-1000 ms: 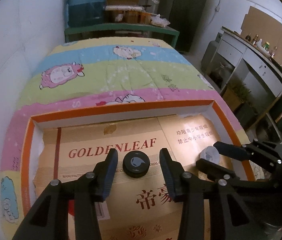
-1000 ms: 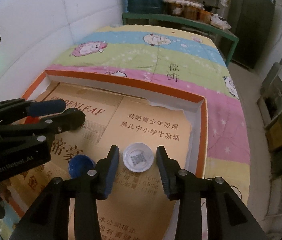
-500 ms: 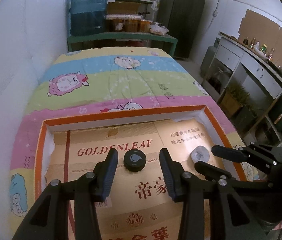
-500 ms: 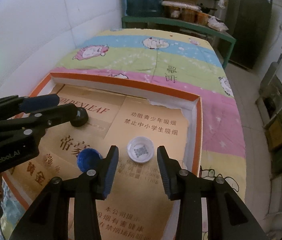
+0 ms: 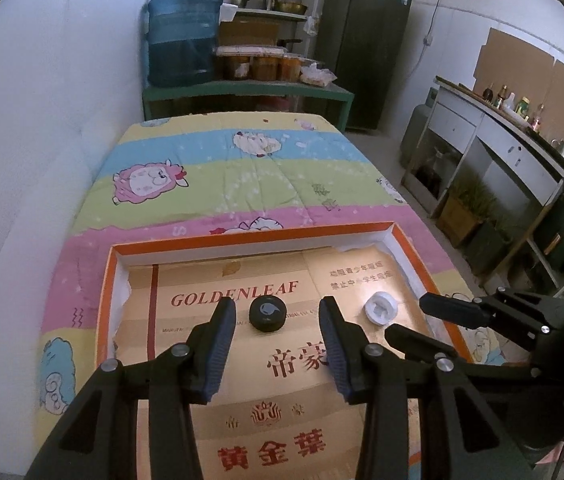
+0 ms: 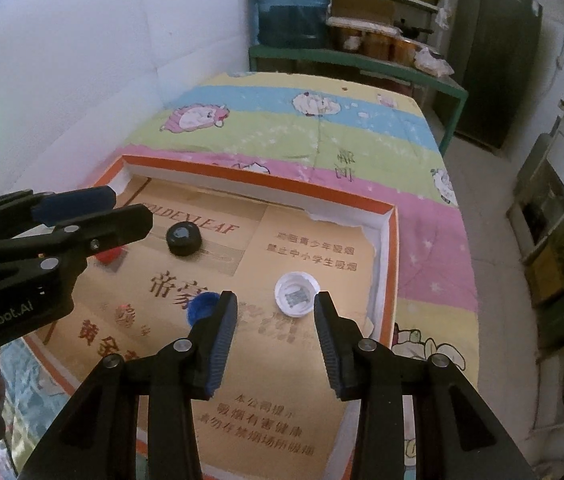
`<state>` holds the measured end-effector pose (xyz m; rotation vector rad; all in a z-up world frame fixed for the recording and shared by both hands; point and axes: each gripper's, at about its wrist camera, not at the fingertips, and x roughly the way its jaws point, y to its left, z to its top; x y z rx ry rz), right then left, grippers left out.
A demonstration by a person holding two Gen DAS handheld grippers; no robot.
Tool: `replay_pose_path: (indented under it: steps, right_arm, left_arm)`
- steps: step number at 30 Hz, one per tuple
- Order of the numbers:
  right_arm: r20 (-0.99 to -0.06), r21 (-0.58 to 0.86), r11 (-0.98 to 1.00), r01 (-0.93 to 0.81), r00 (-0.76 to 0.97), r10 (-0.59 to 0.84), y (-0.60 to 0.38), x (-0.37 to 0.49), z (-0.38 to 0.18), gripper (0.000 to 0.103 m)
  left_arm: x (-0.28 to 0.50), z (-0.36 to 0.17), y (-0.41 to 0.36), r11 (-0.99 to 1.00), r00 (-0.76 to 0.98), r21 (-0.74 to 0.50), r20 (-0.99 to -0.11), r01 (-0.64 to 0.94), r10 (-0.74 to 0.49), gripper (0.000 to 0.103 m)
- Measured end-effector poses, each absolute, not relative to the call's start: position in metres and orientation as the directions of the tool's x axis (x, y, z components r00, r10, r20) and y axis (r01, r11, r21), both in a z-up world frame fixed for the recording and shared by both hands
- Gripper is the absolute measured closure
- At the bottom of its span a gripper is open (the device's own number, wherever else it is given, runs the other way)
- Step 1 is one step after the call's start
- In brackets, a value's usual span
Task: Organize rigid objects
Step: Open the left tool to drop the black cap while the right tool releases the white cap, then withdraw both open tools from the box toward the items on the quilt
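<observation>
Left gripper (image 5: 278, 320) backed off black cap (image 5: 267, 313).

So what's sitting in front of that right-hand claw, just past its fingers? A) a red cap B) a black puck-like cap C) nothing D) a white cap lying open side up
D: the white cap lies just past the open right gripper, hollow side up.
</observation>
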<state>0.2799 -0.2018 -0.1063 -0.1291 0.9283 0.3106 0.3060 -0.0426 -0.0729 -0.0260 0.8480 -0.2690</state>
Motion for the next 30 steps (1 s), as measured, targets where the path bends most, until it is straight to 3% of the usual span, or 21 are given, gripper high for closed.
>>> replay_pose_path:
  steps: [30]
  right_arm:
    - [-0.764,0.04,0.942,-0.332,0.598,0.243,-0.192,0.211,-0.071,0.062]
  left_arm:
    - [0.233,-0.035,-0.026,0.963,0.675,-0.138,-0.69,0.233,-0.262,0.06]
